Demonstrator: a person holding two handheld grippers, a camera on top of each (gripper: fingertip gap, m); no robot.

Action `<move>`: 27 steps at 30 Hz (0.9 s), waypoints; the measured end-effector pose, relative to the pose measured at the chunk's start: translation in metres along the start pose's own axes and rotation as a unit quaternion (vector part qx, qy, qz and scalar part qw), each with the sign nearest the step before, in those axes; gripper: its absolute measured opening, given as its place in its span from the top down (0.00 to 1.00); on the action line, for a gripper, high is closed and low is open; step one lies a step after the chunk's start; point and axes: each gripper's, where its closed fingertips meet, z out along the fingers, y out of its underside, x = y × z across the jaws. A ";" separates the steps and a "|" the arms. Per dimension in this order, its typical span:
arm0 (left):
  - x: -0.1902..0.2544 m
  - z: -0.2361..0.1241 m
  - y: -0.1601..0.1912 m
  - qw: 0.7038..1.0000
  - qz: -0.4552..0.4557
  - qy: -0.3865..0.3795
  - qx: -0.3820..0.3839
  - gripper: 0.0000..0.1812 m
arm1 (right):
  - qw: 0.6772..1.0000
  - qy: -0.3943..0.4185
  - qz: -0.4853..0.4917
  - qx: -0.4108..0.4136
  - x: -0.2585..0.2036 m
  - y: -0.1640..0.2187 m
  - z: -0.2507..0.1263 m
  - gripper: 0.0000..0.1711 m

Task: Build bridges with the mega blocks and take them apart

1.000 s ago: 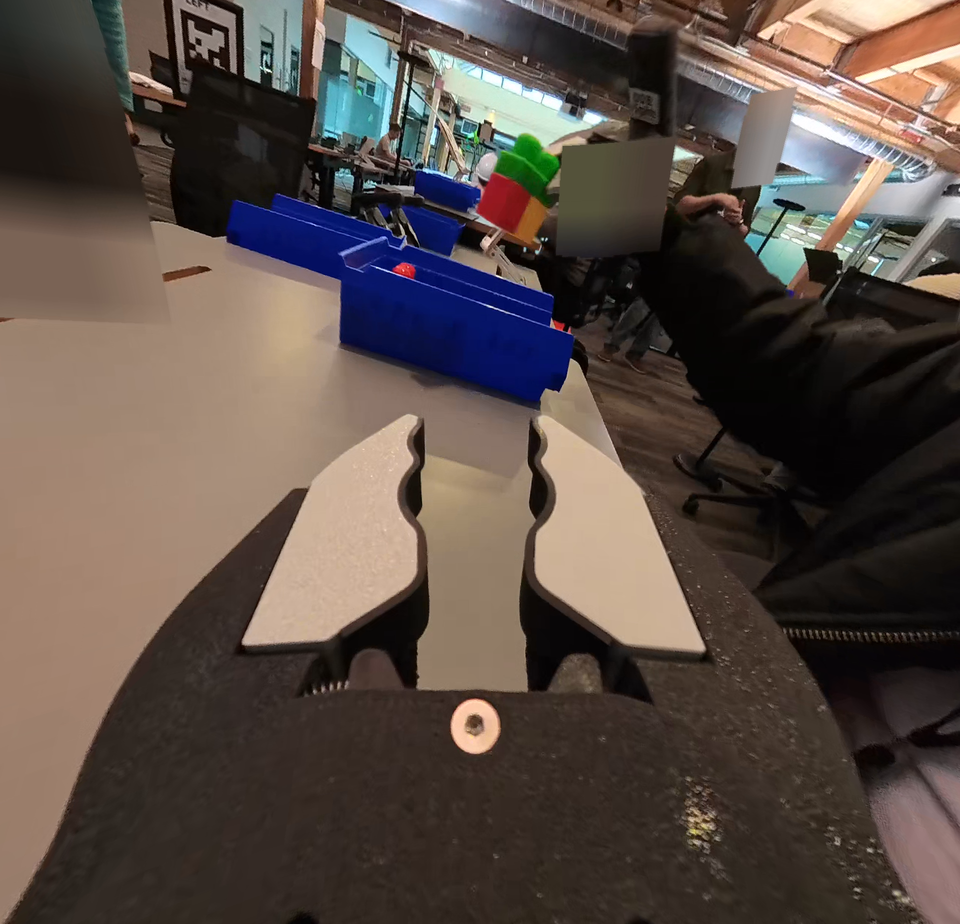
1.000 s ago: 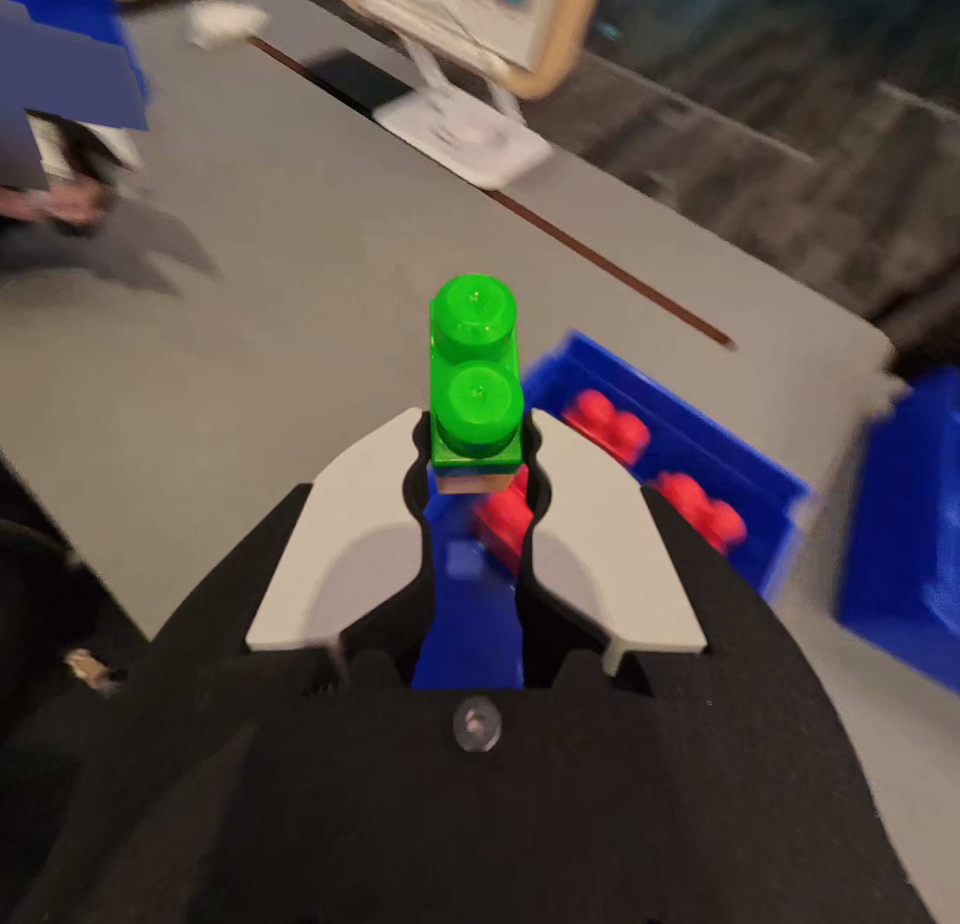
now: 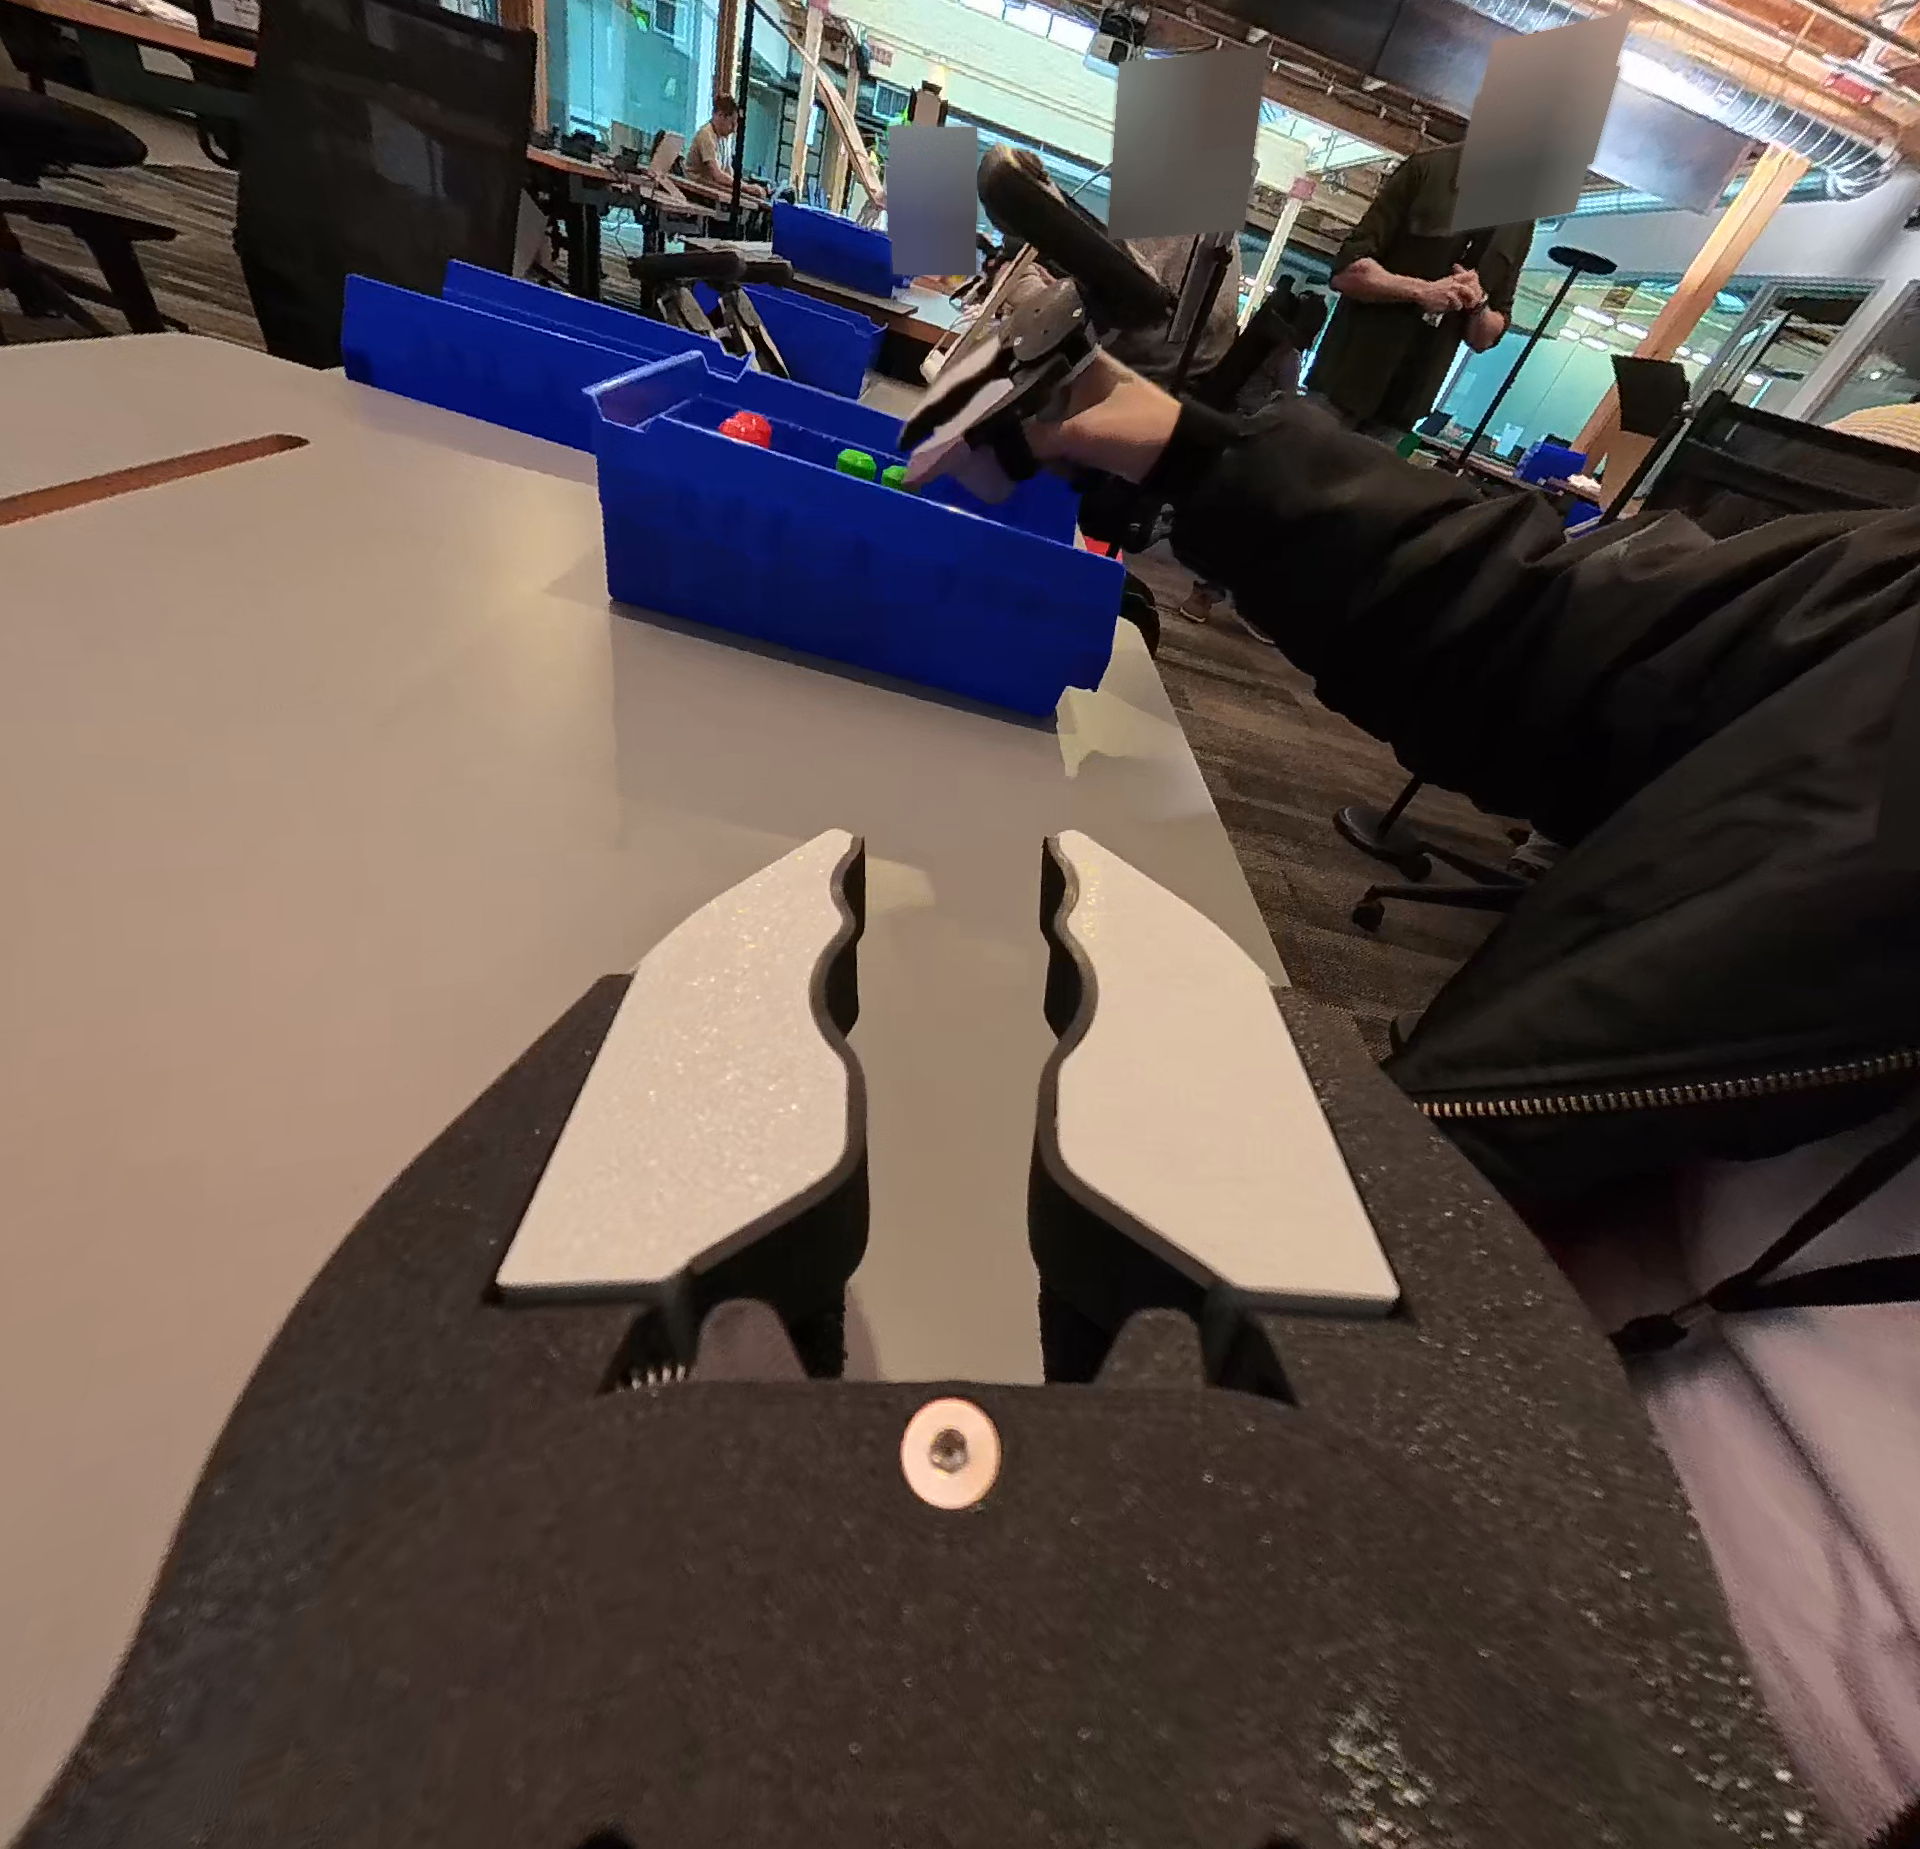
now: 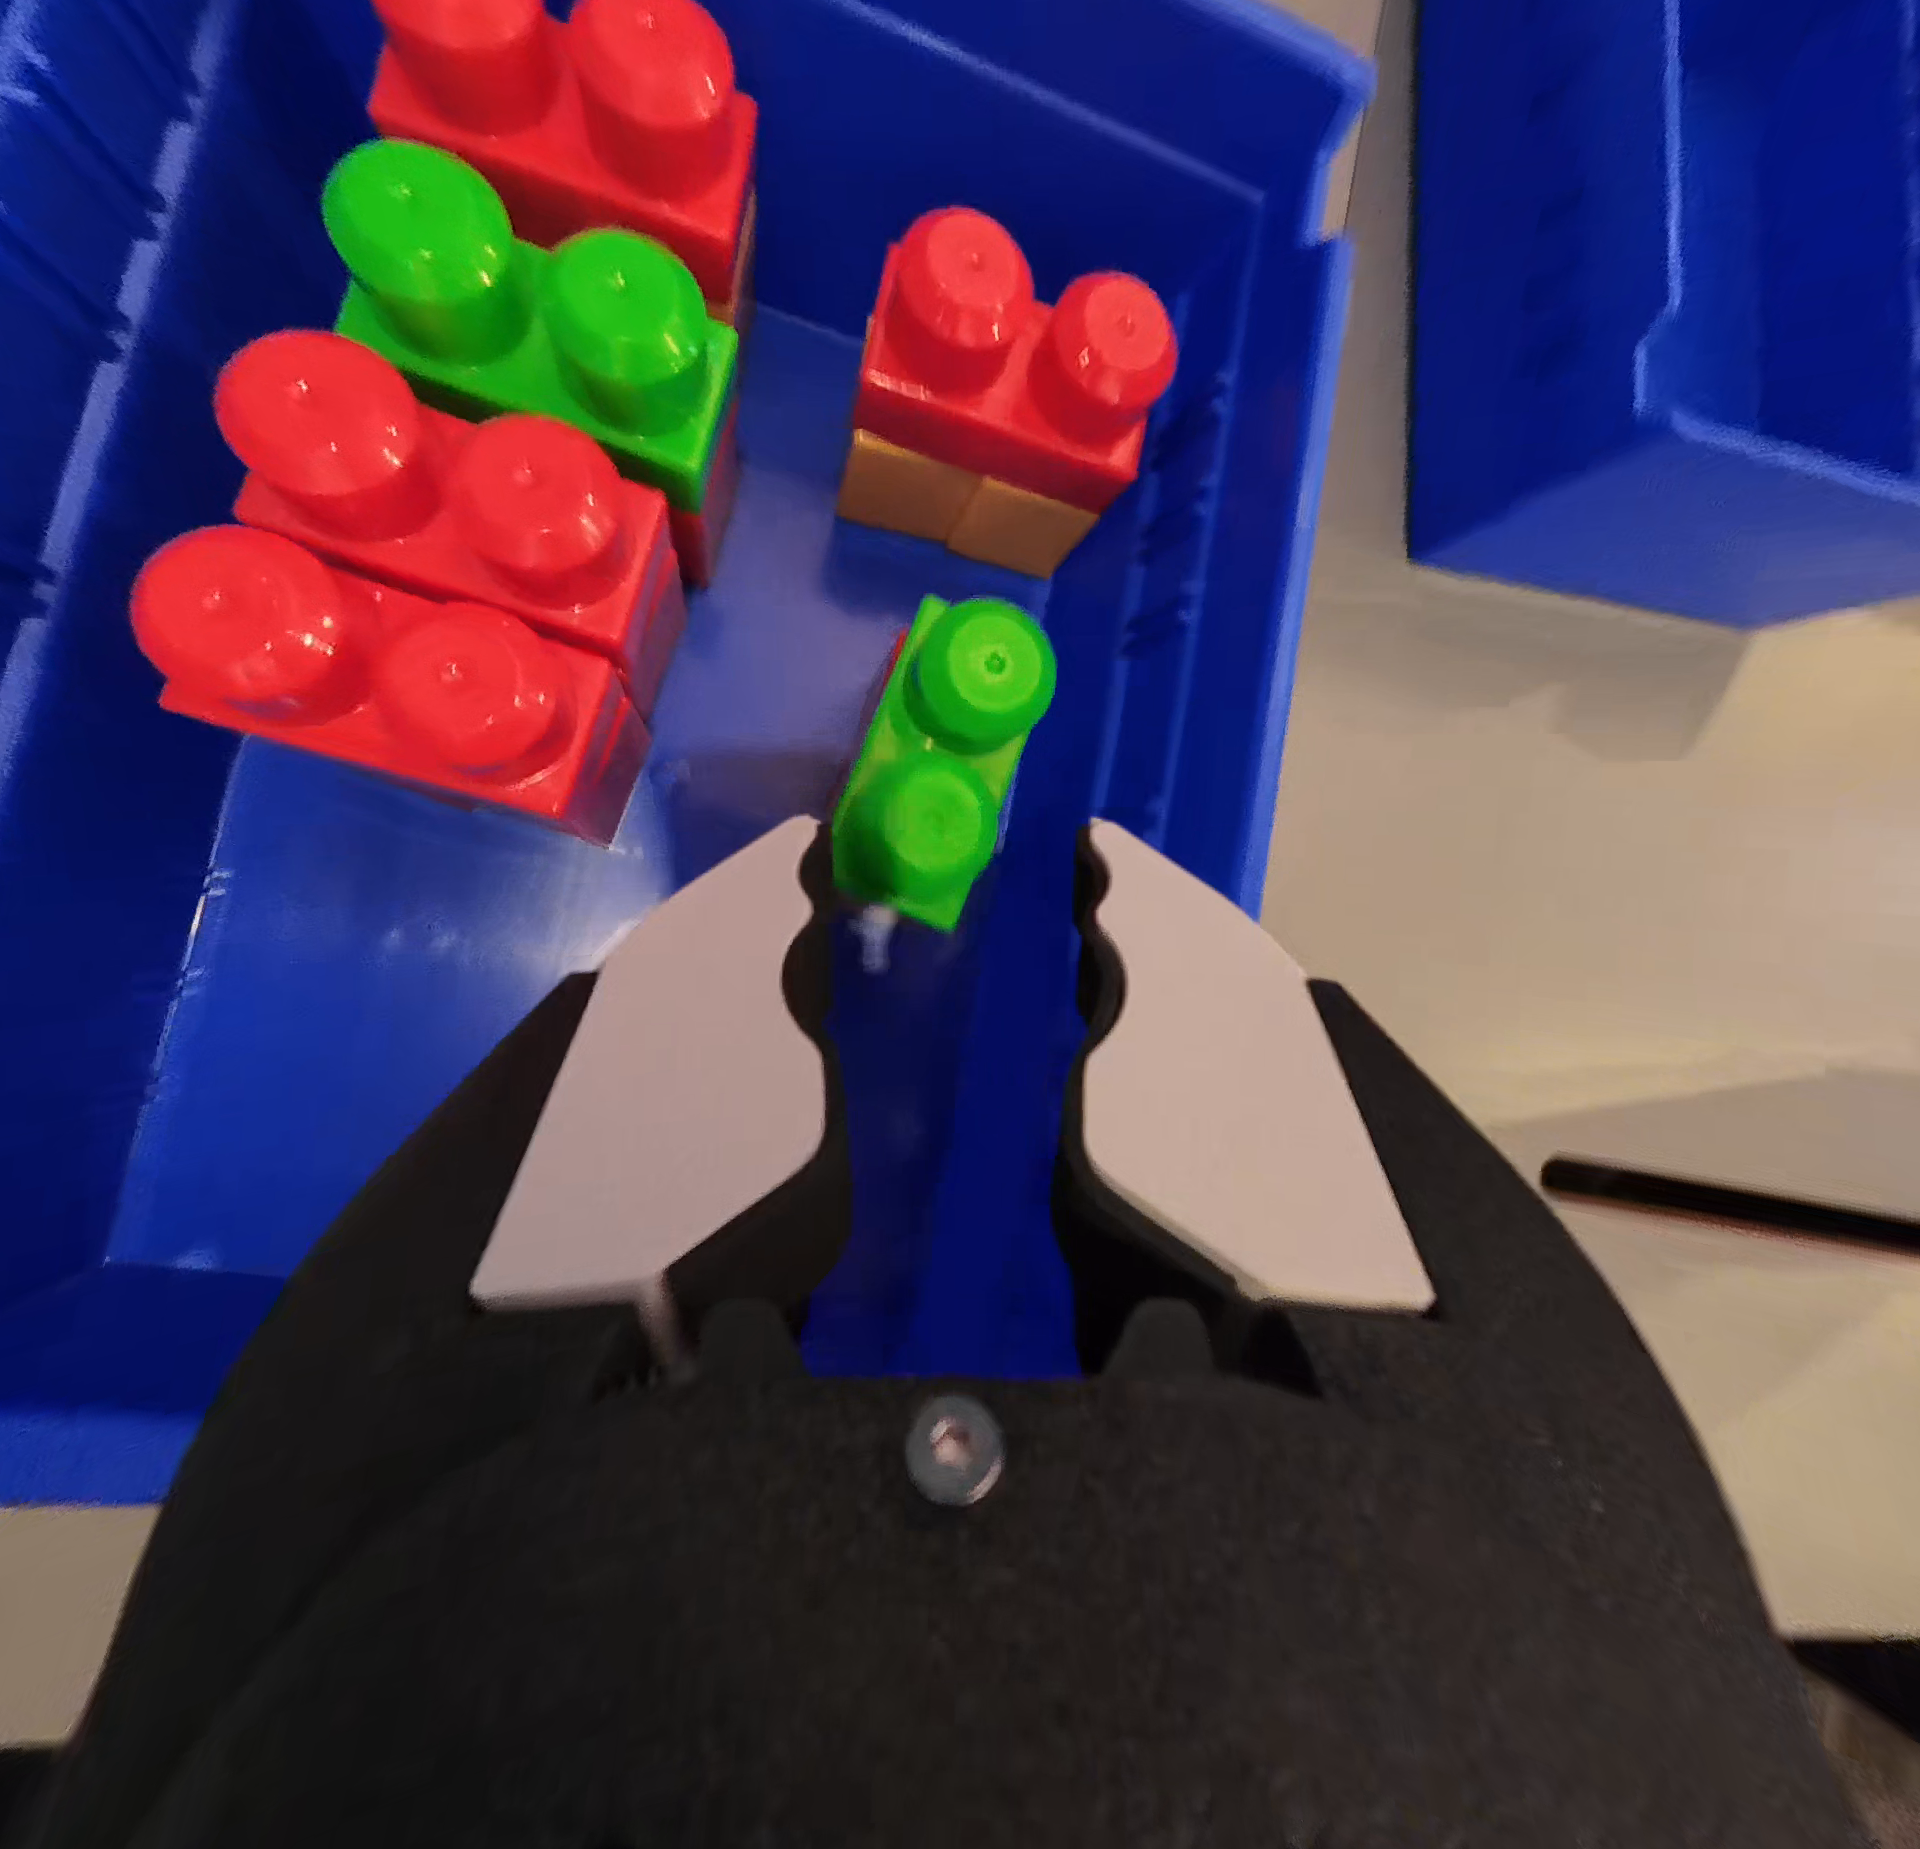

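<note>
Six block stacks point(image 4: 416, 677) crowding bin point(image 4: 1299, 365)

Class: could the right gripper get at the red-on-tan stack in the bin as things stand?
Probably yes: the right gripper is open over the bin, but the green block lies between it and the red-on-tan stack.

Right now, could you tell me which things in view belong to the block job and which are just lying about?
Job:
- green block
- red blocks
- blue bin
- right gripper, jaws open
- left gripper, jaws open

Lying about:
- other blue bins
- black rod
- office chair
</note>
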 end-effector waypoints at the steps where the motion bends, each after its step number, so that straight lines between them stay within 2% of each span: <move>1: 0.001 0.000 -0.001 1.000 0.002 -0.001 0.001 0.82 | 1.000 0.000 0.014 -0.015 -0.002 0.006 -0.004 0.79; 2: 0.002 0.000 -0.002 1.000 0.004 0.000 0.003 0.82 | 0.999 -0.007 0.024 -0.023 -0.008 0.012 -0.009 0.87; 3: 0.003 -0.001 -0.004 1.000 0.004 0.001 0.006 0.82 | 0.999 -0.019 0.028 -0.028 -0.015 0.018 -0.013 1.00; 9: 0.009 0.000 -0.007 1.000 0.007 0.009 0.013 0.82 | 0.996 0.017 0.031 -0.084 -0.012 0.056 0.000 1.00; 14: 0.012 0.002 -0.005 1.000 0.011 0.012 0.006 0.82 | 0.989 0.087 0.020 -0.116 -0.001 0.059 0.019 1.00; 23: 0.010 0.002 -0.004 1.000 0.006 0.011 0.005 0.82 | 0.999 -0.014 -0.015 -0.042 -0.039 0.018 0.051 1.00; 27: 0.011 0.003 -0.002 1.000 0.007 0.012 0.001 0.82 | 0.999 -0.011 -0.011 -0.052 -0.033 0.013 0.057 1.00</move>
